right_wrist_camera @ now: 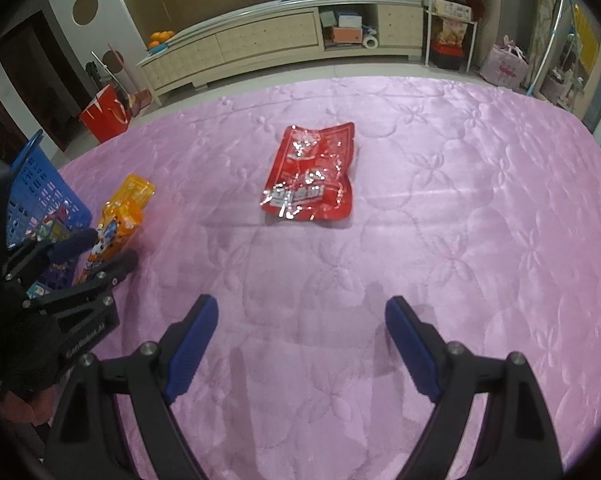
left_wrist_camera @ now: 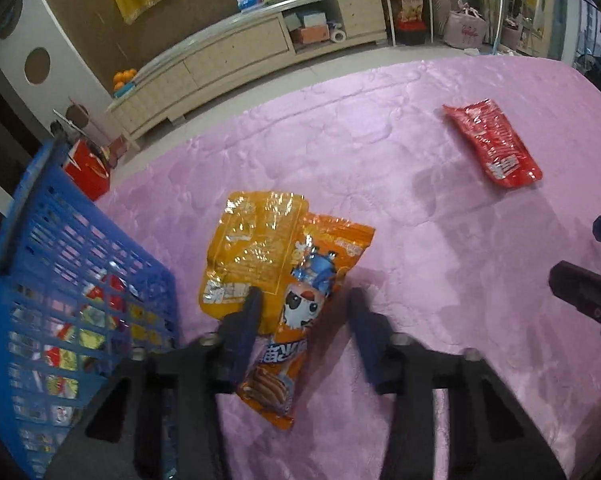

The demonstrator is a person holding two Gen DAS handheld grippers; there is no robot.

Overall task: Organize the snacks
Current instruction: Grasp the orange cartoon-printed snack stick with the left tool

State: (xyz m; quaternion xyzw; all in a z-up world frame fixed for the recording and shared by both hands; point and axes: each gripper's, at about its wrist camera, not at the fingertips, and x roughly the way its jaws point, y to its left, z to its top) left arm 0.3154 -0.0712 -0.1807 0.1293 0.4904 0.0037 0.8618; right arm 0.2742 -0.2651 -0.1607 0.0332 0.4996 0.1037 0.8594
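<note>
Near the blue basket [left_wrist_camera: 76,280], left gripper [left_wrist_camera: 300,300] straddles the orange packet [left_wrist_camera: 300,292], jaws apart, not yet pinching; next comes squeeze and lift, while right gripper [right_wrist_camera: 300,320] hangs open short of the red packet [right_wrist_camera: 312,172].

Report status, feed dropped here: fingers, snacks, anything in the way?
Left gripper astride orange packet, not clamped. Right gripper open, empty. Red packet loose. Nothing in the way.

A pink quilted bedspread [right_wrist_camera: 440,208] with a flower pattern covers the surface. Behind it a long pale cabinet [right_wrist_camera: 268,40] stands against the brown wall, with oranges [right_wrist_camera: 160,38] on its left end. A red paper bag [right_wrist_camera: 104,114] stands on the floor, and a pink bag [right_wrist_camera: 504,66] at the right.
</note>
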